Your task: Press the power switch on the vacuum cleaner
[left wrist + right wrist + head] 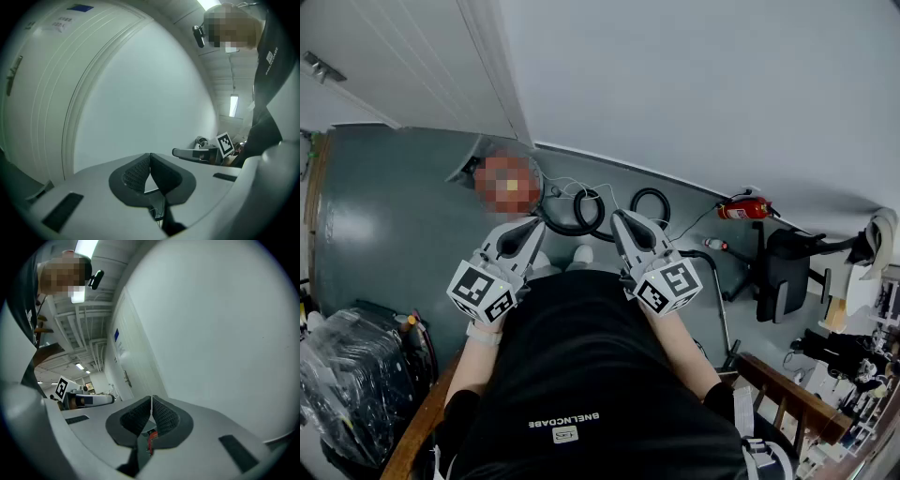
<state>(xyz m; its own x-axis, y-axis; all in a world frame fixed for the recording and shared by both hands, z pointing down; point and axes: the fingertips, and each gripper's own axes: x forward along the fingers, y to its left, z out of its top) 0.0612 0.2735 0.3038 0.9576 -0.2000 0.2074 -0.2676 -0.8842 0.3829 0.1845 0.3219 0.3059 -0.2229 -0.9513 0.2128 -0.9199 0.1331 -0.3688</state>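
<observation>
left claw (pixel 533 228) is raised in front of the person's black shirt (pixel 581 375) with its tip pointing out over the grey floor (pixel 384 234). In its own view (pixel 150 157) the two ribbed pads are pressed together at the tips and nothing is between them. right claw (pixel 620 218) is level with it on the other side, and it too is closed on nothing in its own view (pixel 151 401), pad against pad. each claw's camera catches the other one off to the side, marker cube and all. both claws are in the air, touching nothing. the vacuum cleaner (pixel 567 230) lies on the floor just beyond the two tips, close to the foot of the white wall (pixel 722 84). what shows of it is mainly its black hose, coiled in loops, with a second loop (pixel 652 191) further right. its body and the power switch cannot be made out. further right along the wall lies a red fire extinguisher (pixel 744 208), and next to it stands a black office chair (pixel 783 272). a bundle wrapped in clear plastic (pixel 347 375) sits at the lower left.
</observation>
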